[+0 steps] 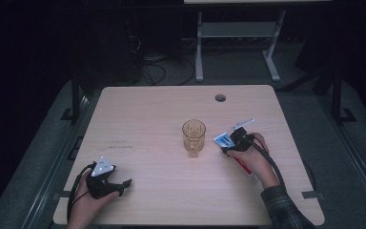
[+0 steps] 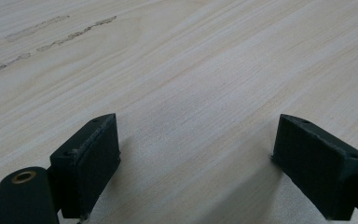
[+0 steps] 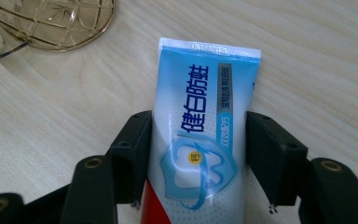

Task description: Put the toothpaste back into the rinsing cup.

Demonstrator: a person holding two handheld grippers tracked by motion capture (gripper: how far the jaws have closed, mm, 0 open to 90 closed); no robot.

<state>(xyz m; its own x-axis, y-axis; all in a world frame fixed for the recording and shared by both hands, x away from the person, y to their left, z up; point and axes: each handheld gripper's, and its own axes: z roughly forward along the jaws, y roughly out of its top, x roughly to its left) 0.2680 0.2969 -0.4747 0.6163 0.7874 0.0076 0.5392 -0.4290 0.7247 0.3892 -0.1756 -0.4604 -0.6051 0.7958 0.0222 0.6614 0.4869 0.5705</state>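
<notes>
A blue, white and red toothpaste tube (image 3: 205,84) lies flat on the wooden table (image 1: 147,119). My right gripper (image 3: 198,144) is shut on it, one black pad against each long edge. In the high view this tube (image 1: 223,140) sits right of centre under my right gripper (image 1: 227,145), its red end toward the person's hand. An amber patterned glass (image 1: 193,136) stands upright just left of the tube; the right gripper view catches its edge (image 3: 51,18) at the top left. My left gripper (image 1: 123,186) rests near the front left corner, open, with bare wood between its pads (image 2: 93,158).
A round cable hole (image 1: 220,98) sits near the table's far edge. Faint scuff marks (image 2: 51,30) cross the wood ahead of the left gripper. Behind the table are a desk frame (image 1: 238,33) and cables on a dark floor.
</notes>
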